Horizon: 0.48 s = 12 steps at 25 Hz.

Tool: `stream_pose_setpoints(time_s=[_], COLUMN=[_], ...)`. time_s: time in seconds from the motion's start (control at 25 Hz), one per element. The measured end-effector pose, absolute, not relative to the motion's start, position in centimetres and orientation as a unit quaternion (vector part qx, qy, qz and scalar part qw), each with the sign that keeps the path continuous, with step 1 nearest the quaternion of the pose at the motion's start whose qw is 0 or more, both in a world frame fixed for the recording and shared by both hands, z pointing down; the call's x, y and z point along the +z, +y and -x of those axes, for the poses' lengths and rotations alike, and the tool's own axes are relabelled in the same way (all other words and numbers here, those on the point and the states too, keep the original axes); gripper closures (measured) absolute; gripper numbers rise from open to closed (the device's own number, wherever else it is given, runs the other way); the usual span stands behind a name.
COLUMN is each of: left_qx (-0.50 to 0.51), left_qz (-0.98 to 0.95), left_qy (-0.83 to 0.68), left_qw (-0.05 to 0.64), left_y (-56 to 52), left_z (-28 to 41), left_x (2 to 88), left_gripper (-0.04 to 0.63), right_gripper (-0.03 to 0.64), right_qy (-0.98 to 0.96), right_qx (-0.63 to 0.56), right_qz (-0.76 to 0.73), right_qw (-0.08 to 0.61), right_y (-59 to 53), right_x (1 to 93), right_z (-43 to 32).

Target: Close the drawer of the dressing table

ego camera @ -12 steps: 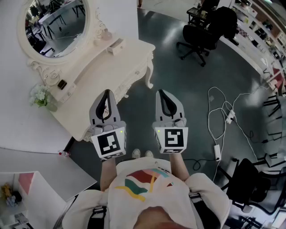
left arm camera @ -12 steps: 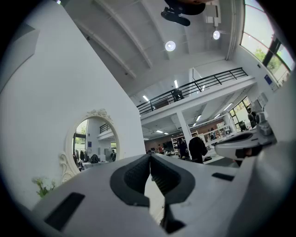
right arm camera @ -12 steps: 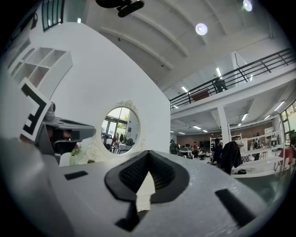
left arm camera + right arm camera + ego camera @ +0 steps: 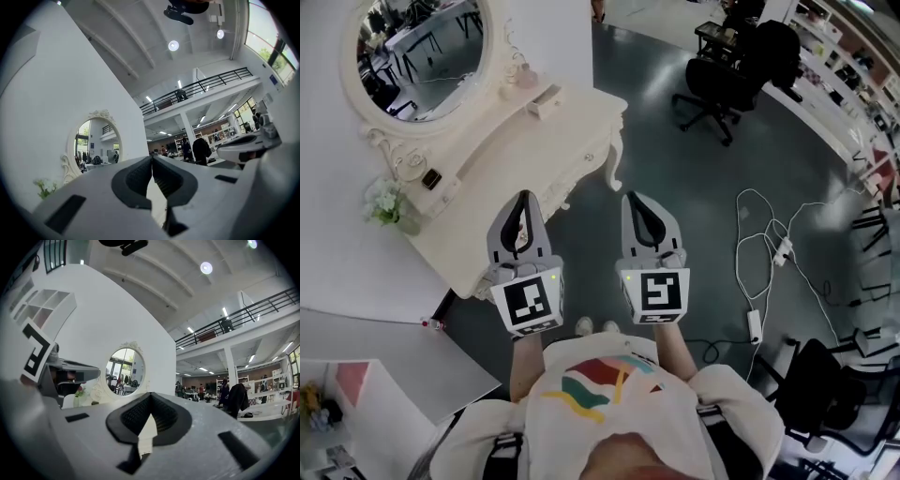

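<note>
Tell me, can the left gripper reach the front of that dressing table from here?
Probably yes: the left gripper, jaws shut and empty, points at the dressing table front, with nothing visible between them.

- two grippers: one left gripper [image 4: 523, 202], one right gripper [image 4: 636, 199]
- one dressing table [image 4: 525, 141]
- one oval mirror [image 4: 417, 52] on it
- one small bunch of flowers [image 4: 386, 202]
- one black office chair [image 4: 727, 70] I can make out properly
- two white shoe tips [image 4: 585, 325], down by the floor

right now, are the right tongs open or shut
Shut. In the right gripper view the right tongs meet tip to tip, with nothing between them.
</note>
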<state>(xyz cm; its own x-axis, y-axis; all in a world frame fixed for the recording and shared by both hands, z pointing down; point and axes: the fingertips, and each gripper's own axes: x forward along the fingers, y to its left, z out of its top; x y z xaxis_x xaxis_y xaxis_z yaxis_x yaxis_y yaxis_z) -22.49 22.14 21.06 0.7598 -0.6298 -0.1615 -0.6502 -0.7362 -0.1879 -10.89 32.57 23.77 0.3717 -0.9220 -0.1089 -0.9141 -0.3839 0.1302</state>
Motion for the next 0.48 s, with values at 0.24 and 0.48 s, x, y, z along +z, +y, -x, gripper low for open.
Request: stream_pose_setpoints(time_s=[0.24, 0.48], left_qx=[0.049, 0.041], left_qz=[0.931, 0.934], left_qy=[0.341, 0.336], left_qw=[0.118, 0.114], left_y=[22.6, 24.6], left_z=[21.1, 20.0], left_x=[21.6, 22.4], left_gripper=[0.589, 0.589], right_gripper=[0.617, 0.617], right_qy=[-0.561, -0.565], right_qx=[-0.072, -0.075], right_qz=[-0.825, -0.821], right_qw=[0.015, 0.023], right_y=[33.3, 34.3], right_x=[24.3, 25.2], right_z=[9.7, 8.9])
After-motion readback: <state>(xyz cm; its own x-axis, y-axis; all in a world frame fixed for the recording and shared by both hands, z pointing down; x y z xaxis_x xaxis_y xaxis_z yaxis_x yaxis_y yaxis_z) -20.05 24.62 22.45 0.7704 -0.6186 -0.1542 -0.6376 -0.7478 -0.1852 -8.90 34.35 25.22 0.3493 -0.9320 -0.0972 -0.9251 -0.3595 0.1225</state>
